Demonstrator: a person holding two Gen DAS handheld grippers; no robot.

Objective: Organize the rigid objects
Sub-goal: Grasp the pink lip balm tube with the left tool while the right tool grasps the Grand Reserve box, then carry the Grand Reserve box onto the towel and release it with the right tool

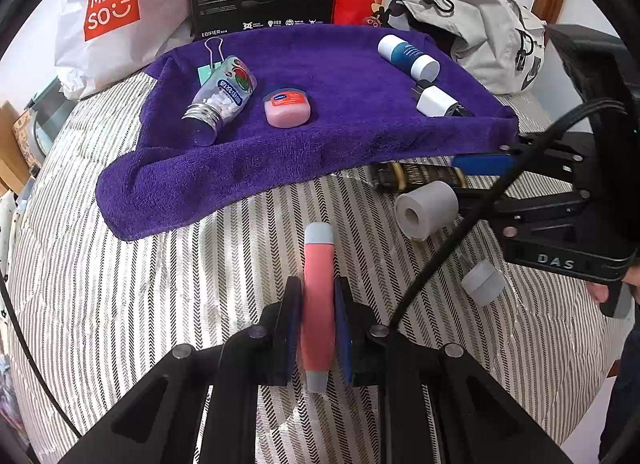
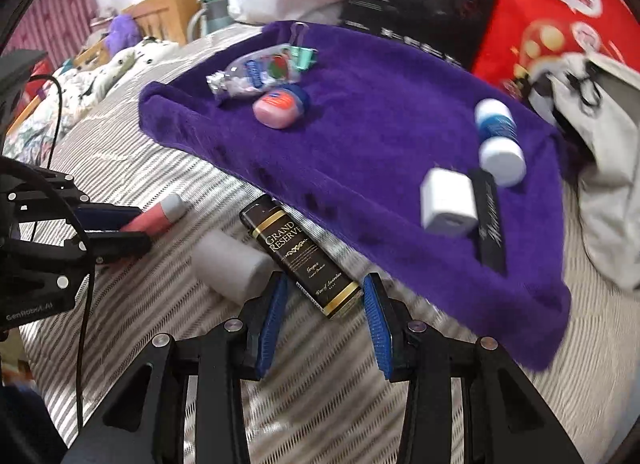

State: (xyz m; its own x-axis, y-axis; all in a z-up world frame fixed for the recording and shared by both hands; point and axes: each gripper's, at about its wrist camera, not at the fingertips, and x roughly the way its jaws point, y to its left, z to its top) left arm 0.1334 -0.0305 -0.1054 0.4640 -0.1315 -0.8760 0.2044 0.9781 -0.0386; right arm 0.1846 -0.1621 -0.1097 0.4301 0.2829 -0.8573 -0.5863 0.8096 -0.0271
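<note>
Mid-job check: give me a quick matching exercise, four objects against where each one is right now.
Things:
1. pink tube
2. Grand Reserve box
3. pink jar
4. grey roll

Places:
A. on the purple towel, beside the mint bottle
B. on the striped cover, between the open right gripper blades
C. clamped in the left gripper
D. loose on the striped cover, next to the box

Pairs: 1-C, 2-B, 3-A, 4-D

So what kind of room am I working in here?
Most likely a bedroom: the work surface is a striped quilt on a bed, with a wooden bed frame behind and a backpack and shopping bag piled nearby.
</note>
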